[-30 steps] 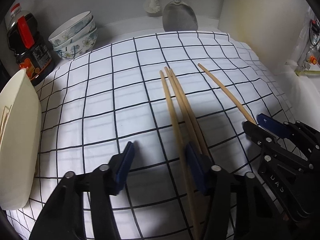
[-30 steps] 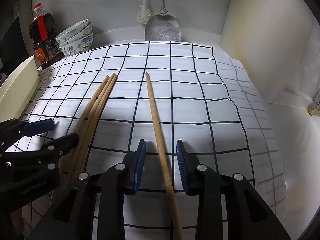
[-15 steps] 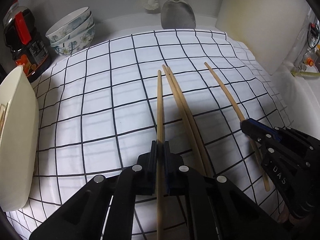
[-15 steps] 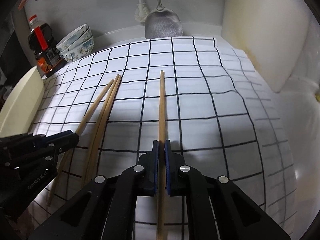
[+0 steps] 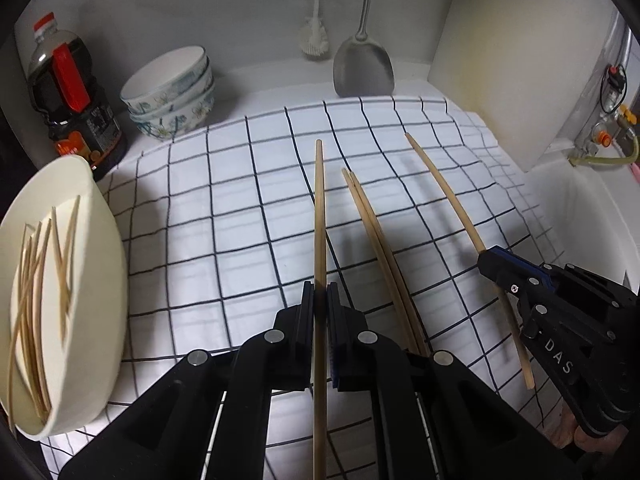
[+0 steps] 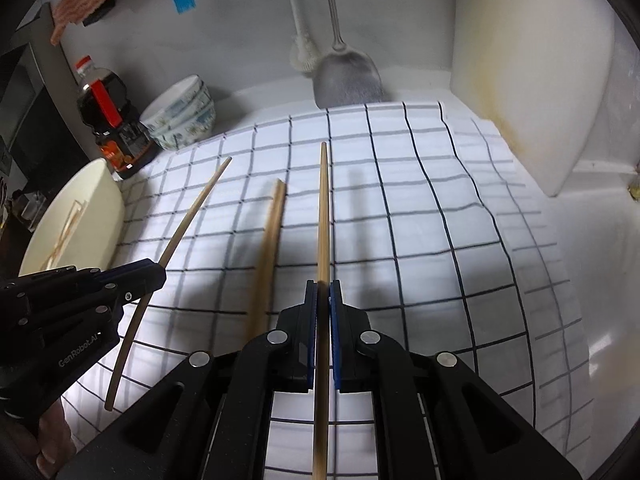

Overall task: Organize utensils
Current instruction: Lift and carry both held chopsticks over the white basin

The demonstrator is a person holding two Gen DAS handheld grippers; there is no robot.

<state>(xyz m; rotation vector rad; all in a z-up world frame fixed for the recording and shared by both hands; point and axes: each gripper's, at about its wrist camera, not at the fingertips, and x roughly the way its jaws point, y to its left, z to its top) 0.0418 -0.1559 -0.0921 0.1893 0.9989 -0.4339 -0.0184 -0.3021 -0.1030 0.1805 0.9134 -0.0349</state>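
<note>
1. Bamboo-coloured chopsticks, four outside the tub. Two are held; a pair (image 5: 374,236) lies side by side on the checked cloth (image 5: 224,216), between the two held ones.
2. Left gripper (image 5: 320,300): jaws closed tight on one chopstick (image 5: 319,208), pads pressing its shaft. The stick runs forward between the fingers, tip clear of the cloth, tail passing back under the camera.
3. Right gripper (image 6: 323,300): jaws likewise clamped on a single chopstick (image 6: 324,216), tip pointing toward the metal spatula (image 6: 346,80) hanging at the back wall.
4. Each gripper shows in the other's view, off to the side, its stick slanting out ahead.
5. Cream oval tub (image 5: 80,280) at the cloth's left edge, tilted, with a loose bundle of thin sticks (image 5: 40,280) inside.
6. Back left: stacked patterned bowls (image 5: 170,92), dark sauce bottle (image 5: 72,96) with red cap beside them. White brush (image 5: 314,40) hangs left of the spatula.
</note>
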